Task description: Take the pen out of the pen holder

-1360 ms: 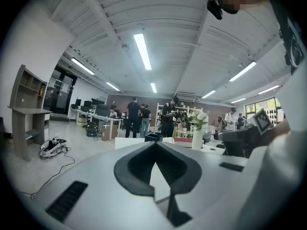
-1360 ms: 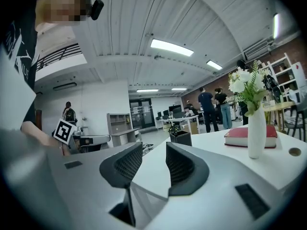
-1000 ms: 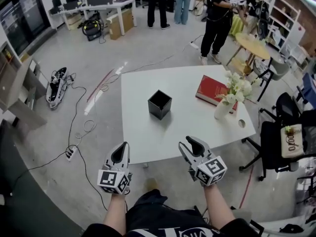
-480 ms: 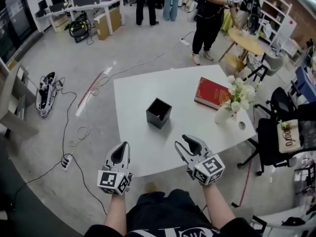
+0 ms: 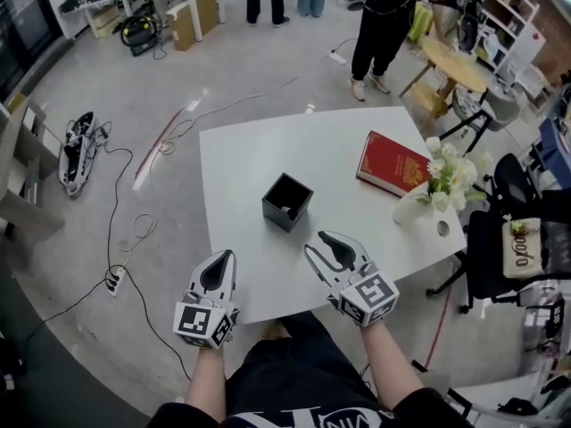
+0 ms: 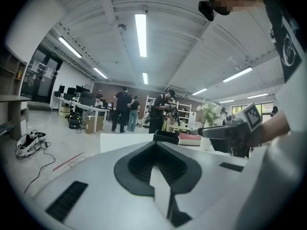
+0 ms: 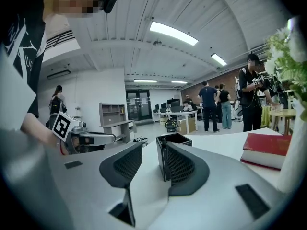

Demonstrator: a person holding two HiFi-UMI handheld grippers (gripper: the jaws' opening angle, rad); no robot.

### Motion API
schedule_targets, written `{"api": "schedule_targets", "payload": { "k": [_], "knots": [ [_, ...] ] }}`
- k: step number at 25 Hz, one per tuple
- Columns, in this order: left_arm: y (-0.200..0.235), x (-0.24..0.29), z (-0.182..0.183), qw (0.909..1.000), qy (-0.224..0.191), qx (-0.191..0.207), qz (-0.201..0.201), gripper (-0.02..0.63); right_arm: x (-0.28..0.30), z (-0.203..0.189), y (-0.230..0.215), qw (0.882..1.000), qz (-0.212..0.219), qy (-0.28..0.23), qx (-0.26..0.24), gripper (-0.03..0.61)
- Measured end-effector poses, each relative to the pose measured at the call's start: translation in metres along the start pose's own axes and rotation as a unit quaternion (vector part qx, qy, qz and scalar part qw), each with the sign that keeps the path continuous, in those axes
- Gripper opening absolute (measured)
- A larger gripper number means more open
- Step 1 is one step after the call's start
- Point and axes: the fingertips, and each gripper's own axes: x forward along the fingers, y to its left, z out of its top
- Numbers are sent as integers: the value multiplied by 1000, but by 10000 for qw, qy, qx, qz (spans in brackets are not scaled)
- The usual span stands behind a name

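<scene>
A black square pen holder stands upright near the middle of the white table. Inside it only a small pale bit shows, and I cannot make out a pen clearly. My right gripper hovers over the table's front edge, open and empty, a short way before the holder. In the right gripper view the holder sits between the spread jaws of the right gripper, farther out. My left gripper stays off the table's front left, shut with nothing in it; the left gripper view shows this gripper with its jaws closed together.
A red book lies at the table's right. A white vase of pale flowers stands at the right edge. Black chairs are beside that edge, cables lie on the floor at left, and people stand beyond.
My right gripper has moved forward and left, over the table's front edge and closer to the holder. The left gripper has kept its place. The head view has shifted slightly.
</scene>
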Motion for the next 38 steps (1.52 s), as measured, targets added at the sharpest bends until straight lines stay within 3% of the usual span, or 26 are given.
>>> {"api": "schedule_targets", "payload": {
  "k": [12,23,30,38],
  "knots": [
    [10,52,4,9998,157,152,8,-2,54,4,-26,9975,562,262,-337,164],
    [17,74,3,9996,207,14,177,-2,75,-3,-28,9921,972,495,-620,152],
    [26,76,-1,9991,230,-85,355,-2,86,0,-33,9919,924,384,-782,97],
    [31,71,-2,9983,260,-139,494,-2,94,6,-40,9943,845,297,-587,89]
  ]
}}
